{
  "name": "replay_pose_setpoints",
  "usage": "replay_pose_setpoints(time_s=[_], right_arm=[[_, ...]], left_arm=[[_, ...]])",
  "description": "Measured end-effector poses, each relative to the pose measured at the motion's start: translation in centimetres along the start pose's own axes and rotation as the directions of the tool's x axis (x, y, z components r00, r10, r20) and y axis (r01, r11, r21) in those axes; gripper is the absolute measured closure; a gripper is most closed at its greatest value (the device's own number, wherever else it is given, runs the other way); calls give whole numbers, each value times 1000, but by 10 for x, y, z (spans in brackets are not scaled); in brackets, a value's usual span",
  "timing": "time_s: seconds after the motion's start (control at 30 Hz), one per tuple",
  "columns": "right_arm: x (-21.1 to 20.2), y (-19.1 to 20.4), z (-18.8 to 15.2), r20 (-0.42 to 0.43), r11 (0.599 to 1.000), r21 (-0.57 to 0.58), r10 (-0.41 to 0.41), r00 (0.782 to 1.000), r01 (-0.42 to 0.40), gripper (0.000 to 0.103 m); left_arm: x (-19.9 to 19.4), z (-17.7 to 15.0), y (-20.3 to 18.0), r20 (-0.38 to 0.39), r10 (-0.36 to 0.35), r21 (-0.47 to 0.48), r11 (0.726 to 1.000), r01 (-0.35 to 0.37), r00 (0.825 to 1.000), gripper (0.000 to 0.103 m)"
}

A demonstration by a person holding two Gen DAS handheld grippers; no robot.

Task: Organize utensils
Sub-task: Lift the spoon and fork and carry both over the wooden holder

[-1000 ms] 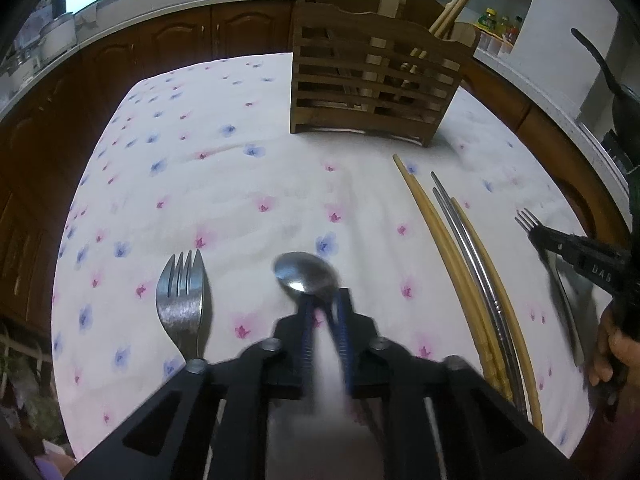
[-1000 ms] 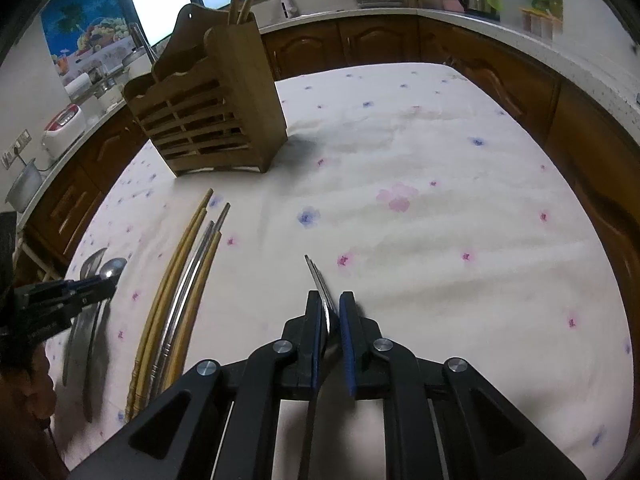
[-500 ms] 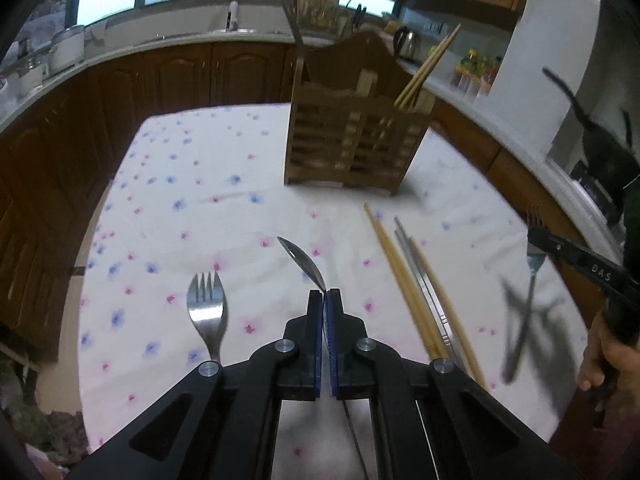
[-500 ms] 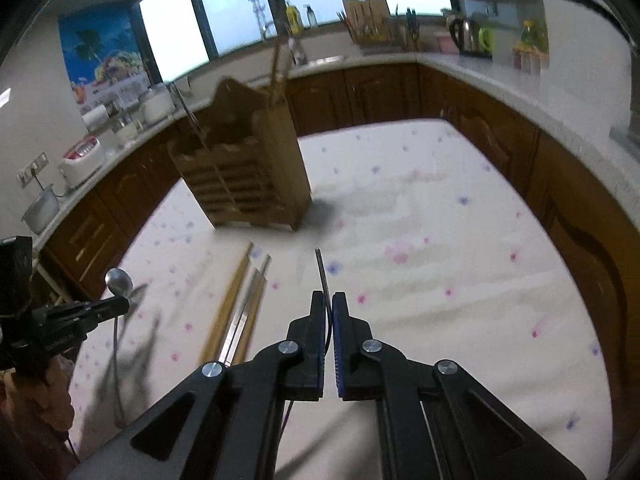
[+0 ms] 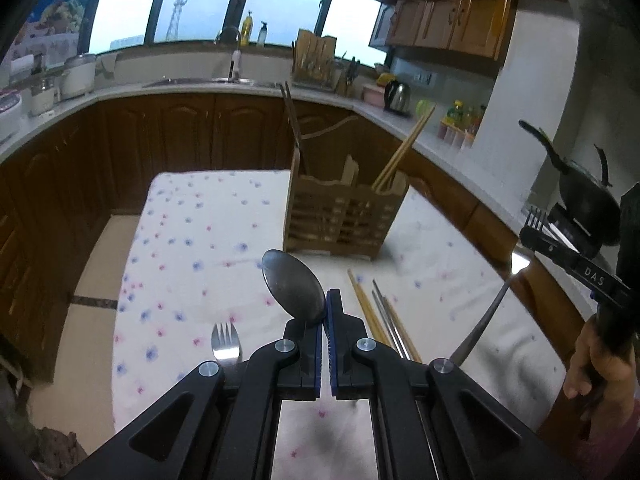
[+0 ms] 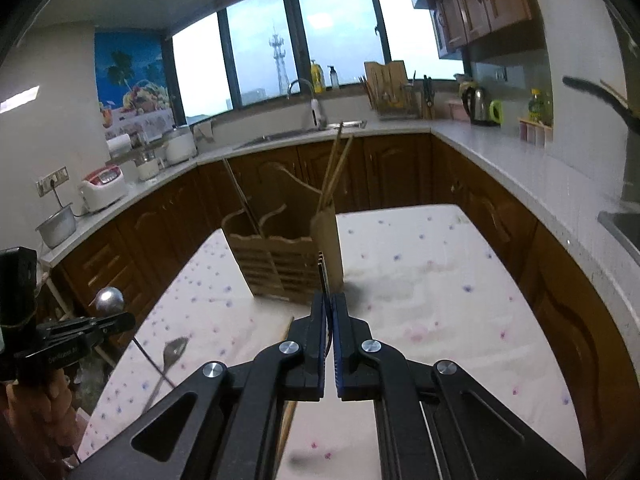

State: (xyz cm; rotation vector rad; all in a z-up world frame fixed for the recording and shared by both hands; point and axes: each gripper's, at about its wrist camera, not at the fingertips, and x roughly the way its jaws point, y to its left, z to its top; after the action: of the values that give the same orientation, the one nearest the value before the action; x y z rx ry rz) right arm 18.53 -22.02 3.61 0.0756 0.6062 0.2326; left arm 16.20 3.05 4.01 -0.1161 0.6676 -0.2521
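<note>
My left gripper (image 5: 325,312) is shut on a metal spoon (image 5: 292,285) and holds it upright above the flowered table. My right gripper (image 6: 329,312) is shut on a metal fork (image 6: 322,270), seen edge-on; its tines also show in the left wrist view (image 5: 535,217). The wooden utensil holder (image 5: 342,216) stands at the far middle of the table with chopsticks (image 5: 402,152) in it; it also shows in the right wrist view (image 6: 286,258). A second fork (image 5: 226,342) lies on the cloth at the left.
Several loose chopsticks (image 5: 378,316), wooden and metal, lie on the cloth right of my left gripper. The flowered tablecloth (image 5: 192,248) covers the table. Dark wooden cabinets (image 6: 400,168) and a worktop with a sink surround it. A black pan (image 5: 588,204) stands at the right.
Both grippers have risen well above the table, carrying the spoon and the fork. The views have tilted up toward the windows. The holder has not moved.
</note>
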Motion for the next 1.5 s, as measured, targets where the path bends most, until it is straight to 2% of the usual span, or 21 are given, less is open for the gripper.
replay_pose_setpoints(time_s=[0.33,1.0,1.27,1.5], right_arm=[[0,3,8,38,1000,2,2,999,-3,100],[10,2,37,113,1000,15,8,994,-9,100],[22,2,54,142,1000,9,3,990,-5,100],[30,3,79,202,1000,-1,-13,979,13,100]], left_arm=[[-9,6,1,37,-1,7,1000,1,999,102],[6,37,7,81,3,29,1000,-5,997,102],[15,56,9,118,0,45,999,-5,993,102],[21,81,12,174,13,67,997,-26,985,102]])
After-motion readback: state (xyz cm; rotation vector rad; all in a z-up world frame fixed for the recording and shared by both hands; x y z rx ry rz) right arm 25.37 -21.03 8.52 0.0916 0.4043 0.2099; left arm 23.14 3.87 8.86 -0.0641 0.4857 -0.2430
